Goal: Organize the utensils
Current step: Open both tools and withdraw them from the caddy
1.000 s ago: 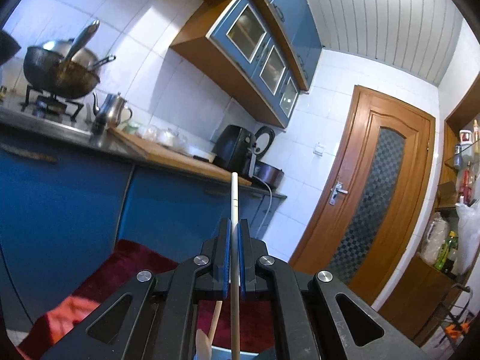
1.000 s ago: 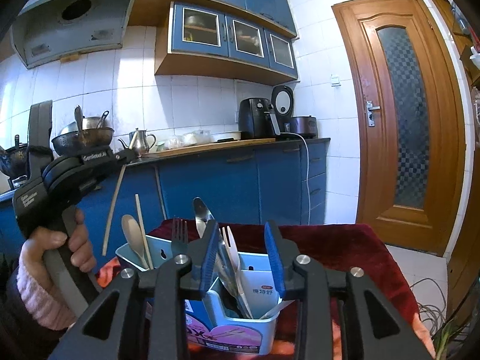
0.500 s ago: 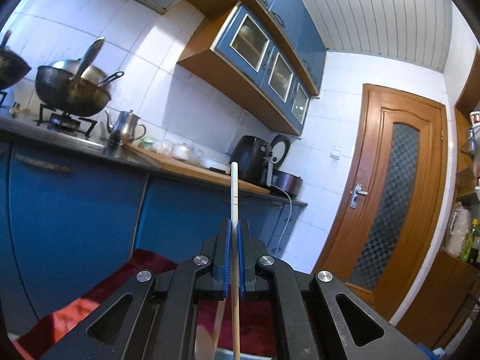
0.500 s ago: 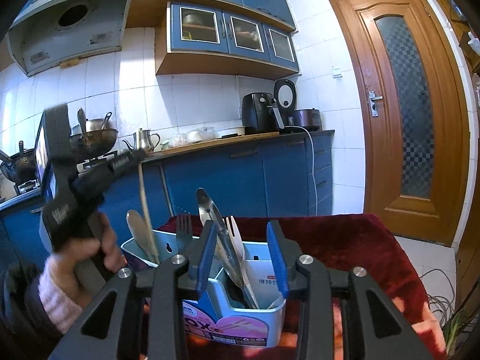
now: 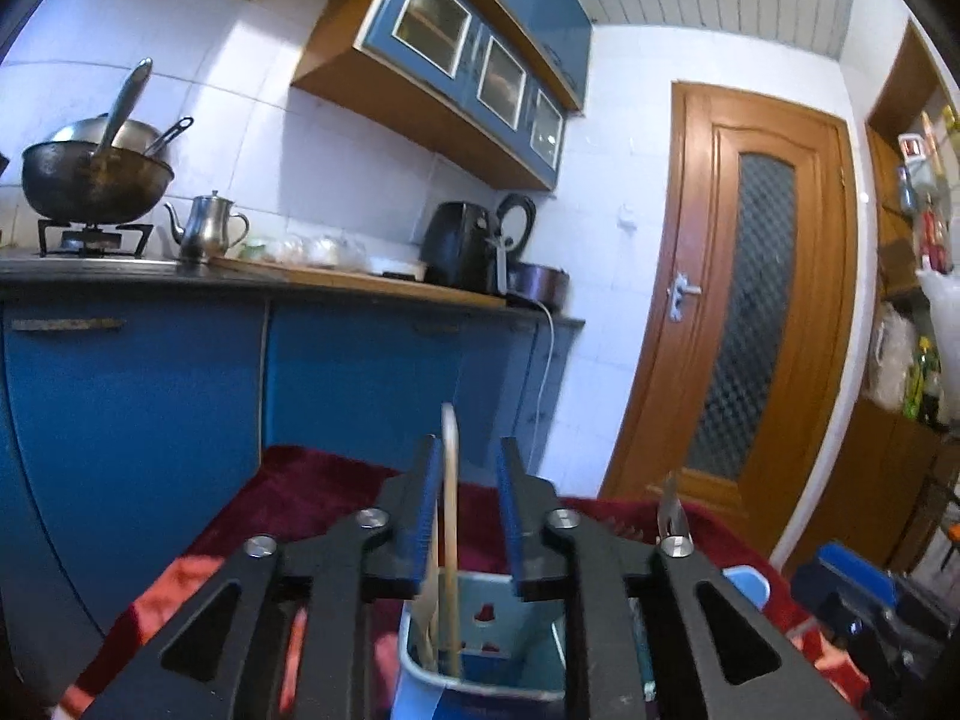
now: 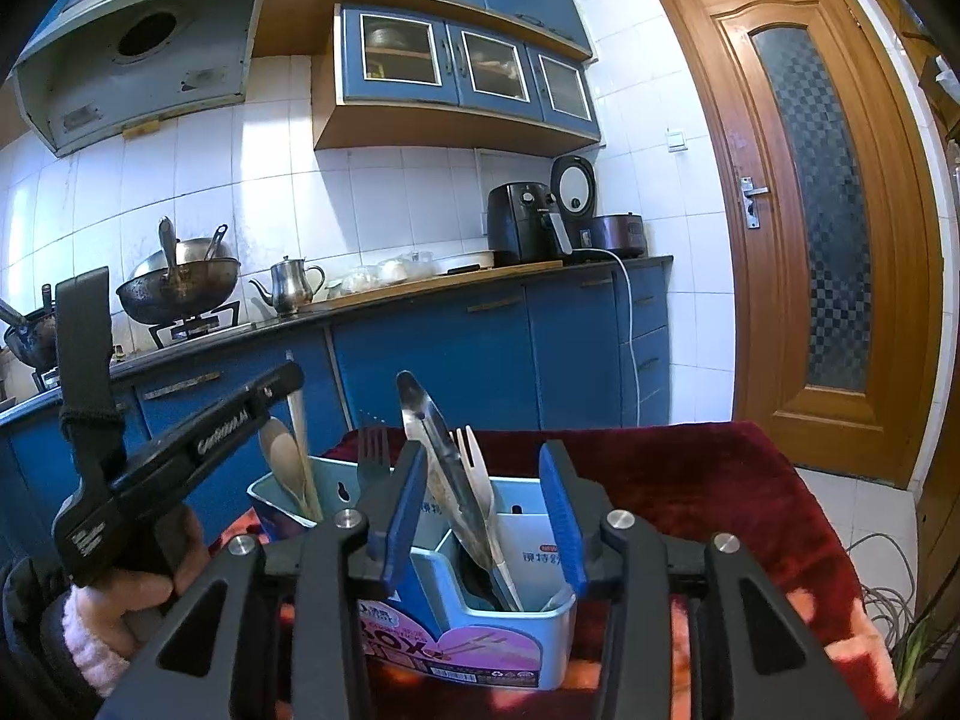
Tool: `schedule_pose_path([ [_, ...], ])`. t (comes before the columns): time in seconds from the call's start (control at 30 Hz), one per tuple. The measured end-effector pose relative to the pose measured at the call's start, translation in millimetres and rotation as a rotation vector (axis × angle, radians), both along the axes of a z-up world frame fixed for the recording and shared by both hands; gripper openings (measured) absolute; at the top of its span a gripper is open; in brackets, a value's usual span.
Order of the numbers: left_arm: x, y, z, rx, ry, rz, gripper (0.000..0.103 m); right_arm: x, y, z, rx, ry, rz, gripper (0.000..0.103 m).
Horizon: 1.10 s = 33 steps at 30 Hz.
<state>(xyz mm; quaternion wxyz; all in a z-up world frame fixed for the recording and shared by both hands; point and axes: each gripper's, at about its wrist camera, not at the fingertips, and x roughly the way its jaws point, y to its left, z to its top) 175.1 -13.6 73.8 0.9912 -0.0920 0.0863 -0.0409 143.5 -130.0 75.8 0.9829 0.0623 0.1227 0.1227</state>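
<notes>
A light blue utensil box (image 6: pixel 480 618) stands on a dark red cloth (image 6: pixel 690 480). Its left compartment holds a wooden spoon (image 6: pixel 282 462), a wooden chopstick (image 6: pixel 298 432) and a fork (image 6: pixel 373 450). Its right compartment holds metal tongs (image 6: pixel 432 438) and a white plastic fork (image 6: pixel 474 468). My left gripper (image 5: pixel 465 516) is open; the chopstick (image 5: pixel 450 516) stands between its jaws, its lower end in the box (image 5: pixel 480 654). My right gripper (image 6: pixel 483 516) is open and empty, just in front of the box. The left gripper (image 6: pixel 198 438) also shows in the right wrist view, left of the box.
Blue kitchen cabinets (image 6: pixel 480 348) run behind the table, with a wok (image 6: pixel 180 288), a kettle (image 6: pixel 291 282) and an air fryer (image 6: pixel 522 222) on the counter. A wooden door (image 6: pixel 822 210) is at the right. Cables (image 6: pixel 882 588) lie on the floor.
My left gripper has opened and let go of the chopstick, which has dropped into the box's left compartment. The left gripper has tipped down toward the box. The right gripper has barely moved.
</notes>
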Motion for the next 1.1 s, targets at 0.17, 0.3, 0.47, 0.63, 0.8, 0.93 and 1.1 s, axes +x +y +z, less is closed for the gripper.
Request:
schedule_pose_path([
  [0.17, -11, 2, 4, 0.019, 0.040, -0.032, 0.040, 0, 0, 1, 0.002, 0.001, -0.003, 0.042],
  [0.3, -24, 5, 7, 0.037, 0.086, -0.051, 0.041, -4, 2, 5, -0.009, 0.007, -0.013, 0.042],
  [0.47, -39, 6, 10, 0.071, 0.132, -0.055, 0.042, -17, 2, 11, -0.010, 0.016, -0.030, 0.044],
  [0.63, -59, 3, 13, 0.118, 0.166, -0.056, 0.042, -34, 1, 14, 0.000, 0.035, -0.039, 0.045],
  [0.8, -77, 1, 16, 0.144, 0.197, -0.058, 0.042, -51, 4, 19, 0.006, 0.048, -0.041, 0.047],
  [0.93, -89, 0, 18, 0.156, 0.218, -0.060, 0.043, -66, 7, 22, 0.009, 0.060, -0.041, 0.048],
  [1.1, -105, -2, 17, 0.172, 0.254, -0.075, 0.044, -81, 8, 22, 0.006, 0.094, -0.050, 0.049],
])
